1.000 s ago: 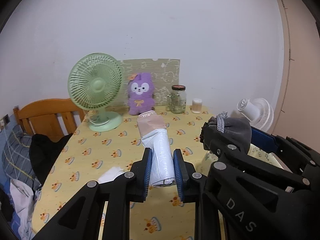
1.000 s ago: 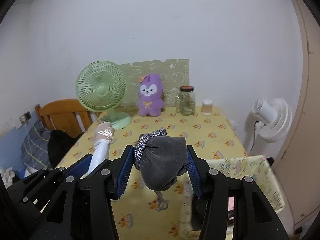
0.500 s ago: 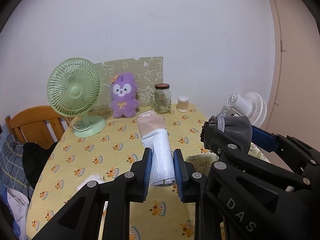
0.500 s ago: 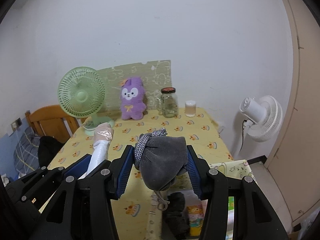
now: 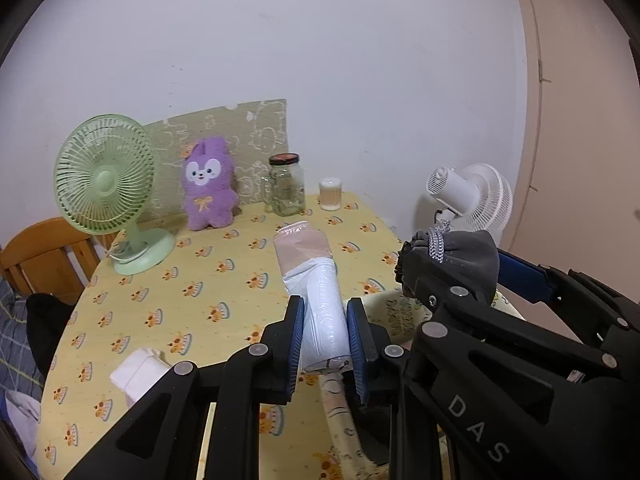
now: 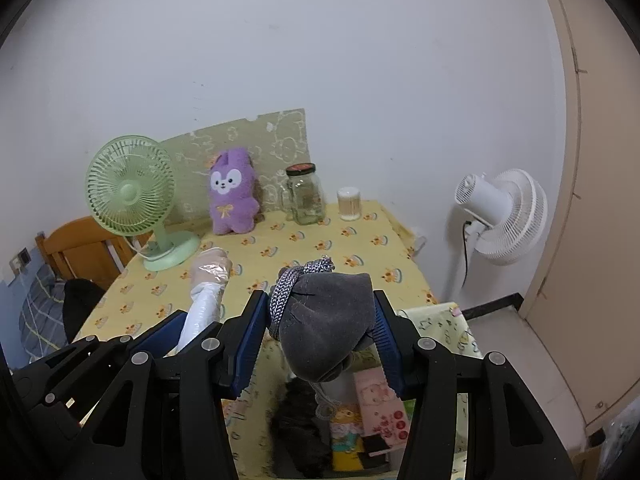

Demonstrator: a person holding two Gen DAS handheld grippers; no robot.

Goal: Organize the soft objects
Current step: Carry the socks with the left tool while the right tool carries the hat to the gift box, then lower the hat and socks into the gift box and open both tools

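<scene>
My left gripper is shut on a white plastic-wrapped roll with a beige end, held above the yellow table's right edge; the roll also shows in the right wrist view. My right gripper is shut on a grey drawstring pouch with a braided cord; the pouch also shows in the left wrist view. It hangs over an open fabric bin beside the table, which holds a dark fuzzy item and printed packs. A purple plush bunny sits at the table's back.
A green desk fan, a glass jar and a small white-lidded cup stand along the table's back. A white packet lies near the front left. A white floor fan stands right; a wooden chair stands left.
Both grippers have drifted right and back from the table with their loads still held; the bin below the right gripper has come into view.
</scene>
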